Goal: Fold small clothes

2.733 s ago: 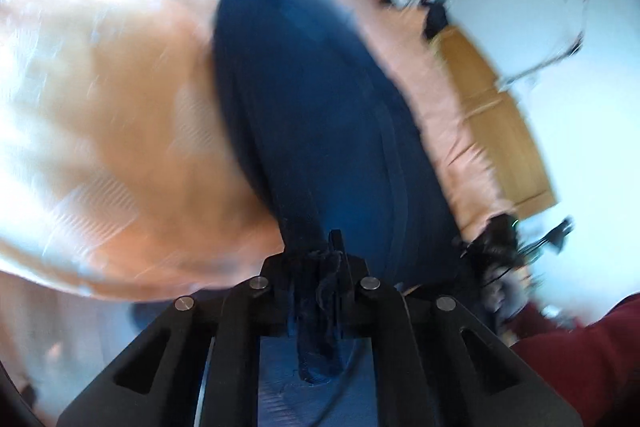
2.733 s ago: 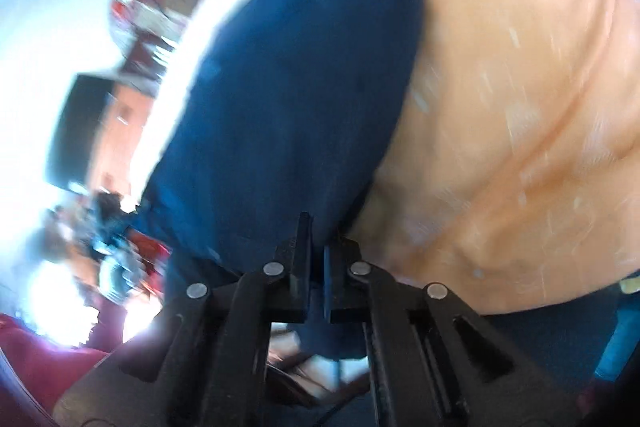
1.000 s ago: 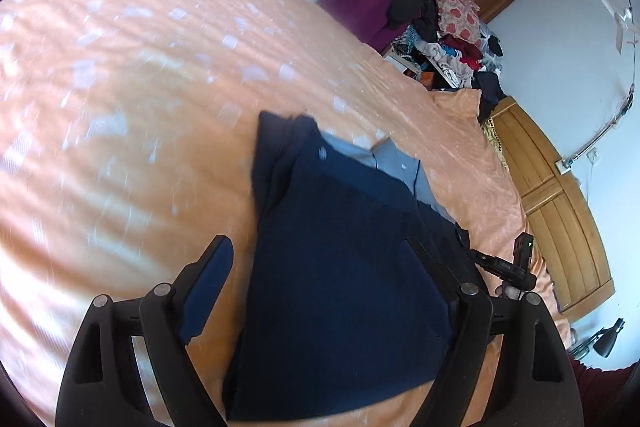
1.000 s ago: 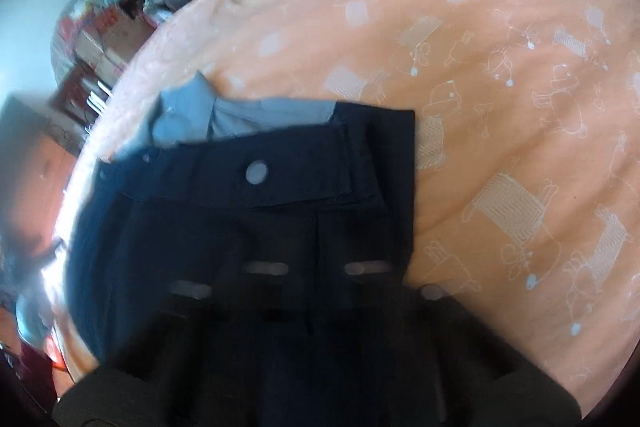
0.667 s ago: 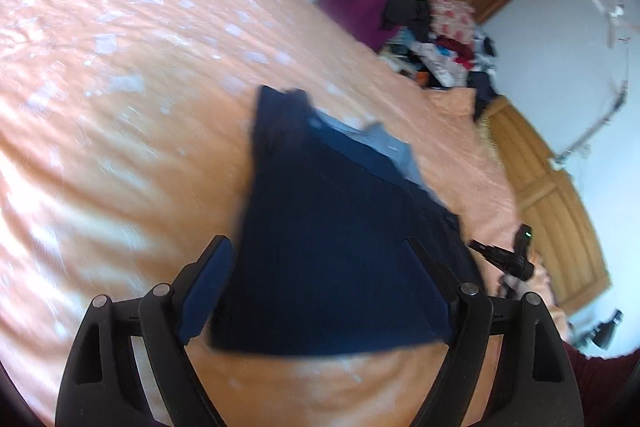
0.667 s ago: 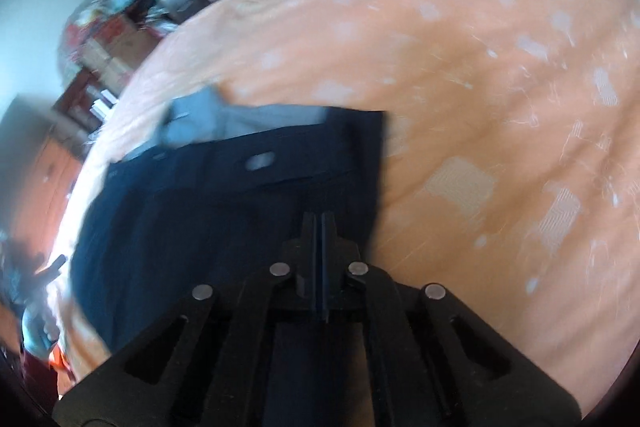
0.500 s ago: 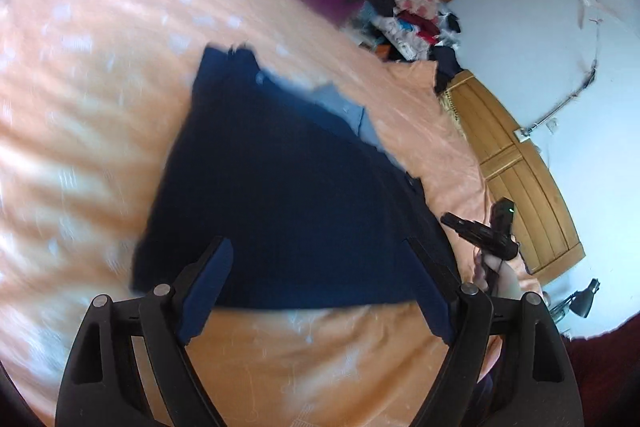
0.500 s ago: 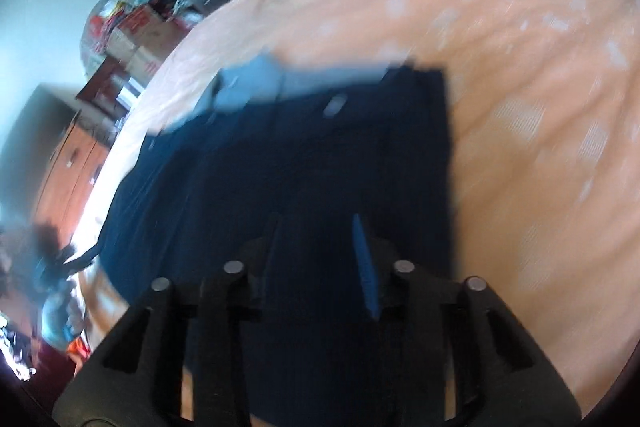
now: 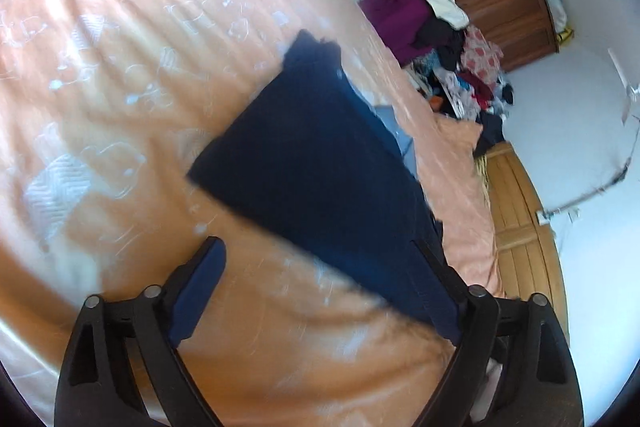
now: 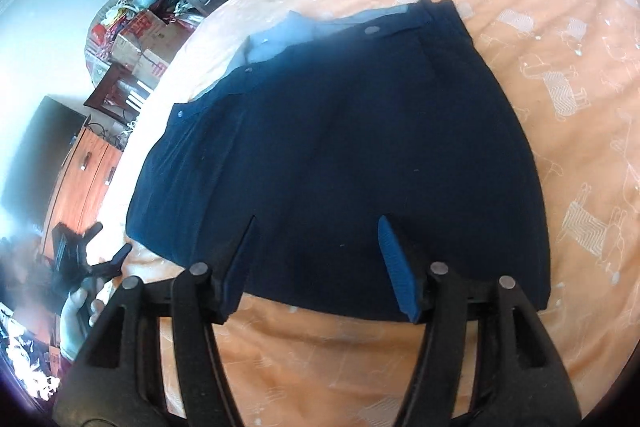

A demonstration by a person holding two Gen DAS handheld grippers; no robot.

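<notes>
Both tools have let go since the earlier frames, when each was clamped on dark cloth; the shorts now lie flat on the bed. Left tool (image 9: 320,287): jaws spread wide, nothing held, hovering over the bedspread (image 9: 100,87) with the navy shorts (image 9: 320,155) ahead and toward its right finger. Right tool (image 10: 320,251): jaws also wide apart and holding nothing, poised just above the shorts' (image 10: 340,155) near hem. Pale lining shows at the waistband on the far side. Judgement: first fold laid down, release done; a second fold looks due. Next move calls for both tools to close on the near hem corners, catching all layers, then carry them toward the waistband.
</notes>
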